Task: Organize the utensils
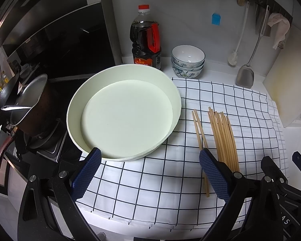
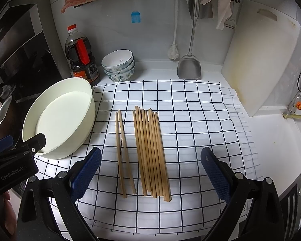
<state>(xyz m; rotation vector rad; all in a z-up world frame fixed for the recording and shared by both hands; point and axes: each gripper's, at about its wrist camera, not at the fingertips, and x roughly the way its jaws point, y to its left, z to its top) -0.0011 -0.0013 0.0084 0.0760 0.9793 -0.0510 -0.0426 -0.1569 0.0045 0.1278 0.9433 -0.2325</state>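
A bundle of several wooden chopsticks (image 2: 151, 152) lies on a white checked cloth (image 2: 190, 120), with a separate pair of chopsticks (image 2: 123, 152) just left of it. A round white tray (image 2: 58, 116) stands empty at the cloth's left edge. My right gripper (image 2: 150, 172) is open and empty, its jaws either side of the chopsticks' near ends. My left gripper (image 1: 149, 172) is open and empty in front of the tray (image 1: 122, 112), with the pair (image 1: 199, 138) and the bundle (image 1: 223, 138) at its right finger.
A soy sauce bottle (image 2: 81, 60), stacked bowls (image 2: 118, 65), a metal spatula (image 2: 189, 66) and a brush stand along the back wall. A white cutting board (image 2: 260, 60) leans at the right. A pot (image 1: 32, 108) sits on the stove at the left.
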